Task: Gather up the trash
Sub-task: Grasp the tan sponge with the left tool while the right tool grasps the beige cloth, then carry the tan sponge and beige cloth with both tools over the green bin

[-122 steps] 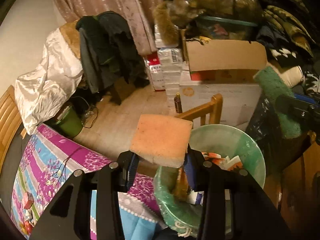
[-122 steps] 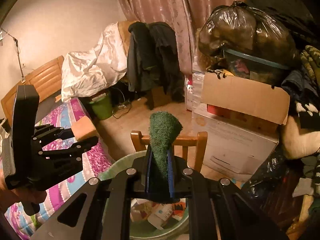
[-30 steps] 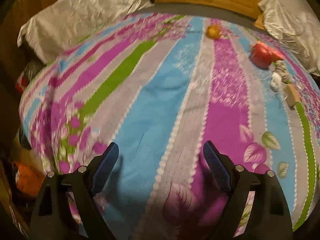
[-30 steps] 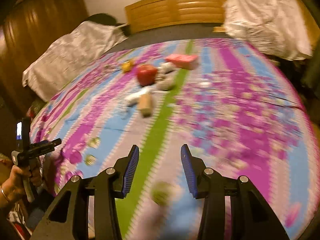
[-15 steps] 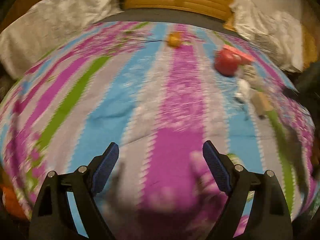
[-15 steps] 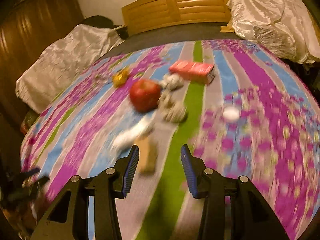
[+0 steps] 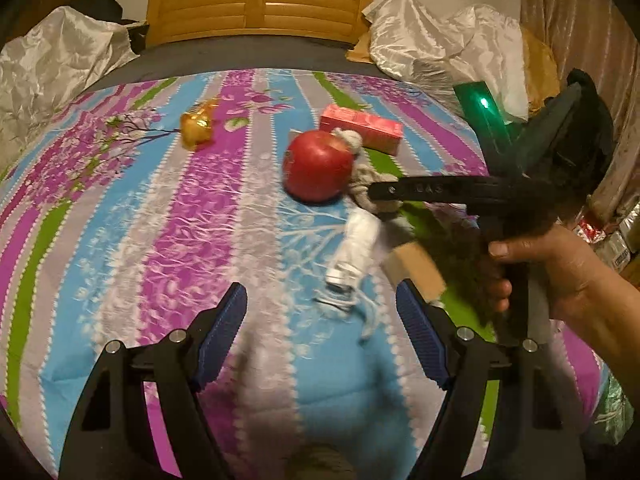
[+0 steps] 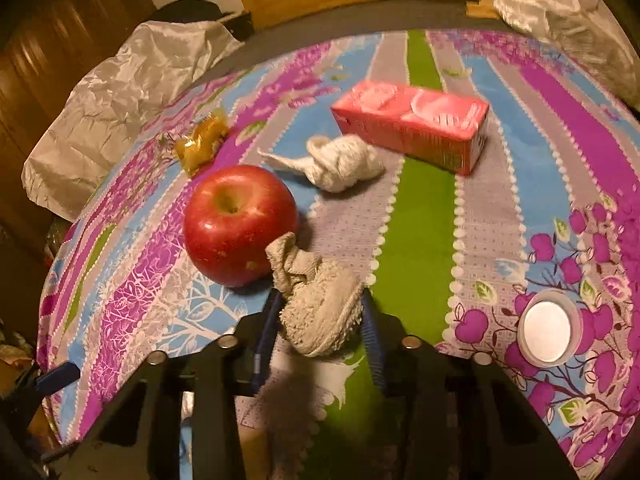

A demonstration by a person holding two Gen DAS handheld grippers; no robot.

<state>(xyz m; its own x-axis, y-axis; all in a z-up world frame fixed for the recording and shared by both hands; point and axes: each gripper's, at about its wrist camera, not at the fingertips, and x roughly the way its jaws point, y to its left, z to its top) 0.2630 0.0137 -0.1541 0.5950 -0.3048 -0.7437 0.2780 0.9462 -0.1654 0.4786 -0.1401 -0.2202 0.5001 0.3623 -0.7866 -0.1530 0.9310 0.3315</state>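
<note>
Trash lies on a striped bedspread. My right gripper is low over it and its jaws are closing on a crumpled beige cloth, whose sides touch both pads. Next to the cloth sits a red apple. Behind them lie a white wad, a pink carton and a yellow wrapper. My left gripper hovers with its jaws wide but closing, only bedspread between them. Just ahead of it are a white crumpled tube and a brown block.
A white round lid lies on the bedspread at the right. A person's hand holds the right gripper's handle. A wooden headboard and shiny crumpled bedding border the bed's far side.
Both grippers, which held sponges over a green bin, now reach over the bed. The right one dropped onto the beige cloth and narrowed. The left one swung towards the pile.
</note>
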